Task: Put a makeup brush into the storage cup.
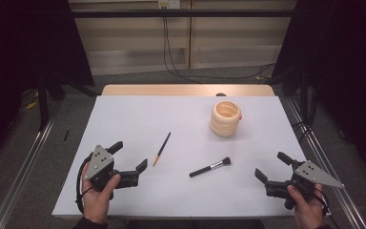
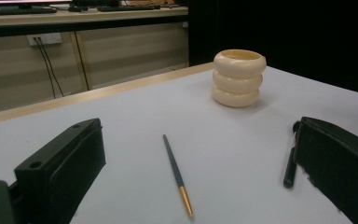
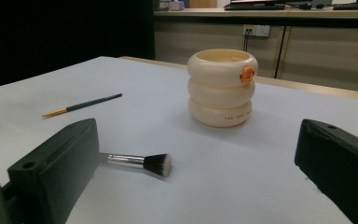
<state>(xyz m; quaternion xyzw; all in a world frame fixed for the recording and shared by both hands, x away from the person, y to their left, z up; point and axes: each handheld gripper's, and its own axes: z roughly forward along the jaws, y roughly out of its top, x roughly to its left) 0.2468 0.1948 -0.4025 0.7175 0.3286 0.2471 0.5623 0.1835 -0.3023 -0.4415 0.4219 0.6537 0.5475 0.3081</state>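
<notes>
Two brushes are lying flat on the white surface [image 1: 124,119]: a thin brush [image 1: 162,148] and a makeup brush [image 1: 210,167]. Left gripper [image 1: 129,156] and right gripper [image 1: 272,167] are both hovering spread, gripping nothing.

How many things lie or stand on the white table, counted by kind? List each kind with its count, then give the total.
Brushes: 2, a thin brush with a gold ferrule and a makeup brush with dark bristles.
Holders: 1, a cream ringed holder standing upright.
Hand-held grippers: 2, the left hand-held gripper and the right hand-held gripper, both open.
Total: 5
</notes>
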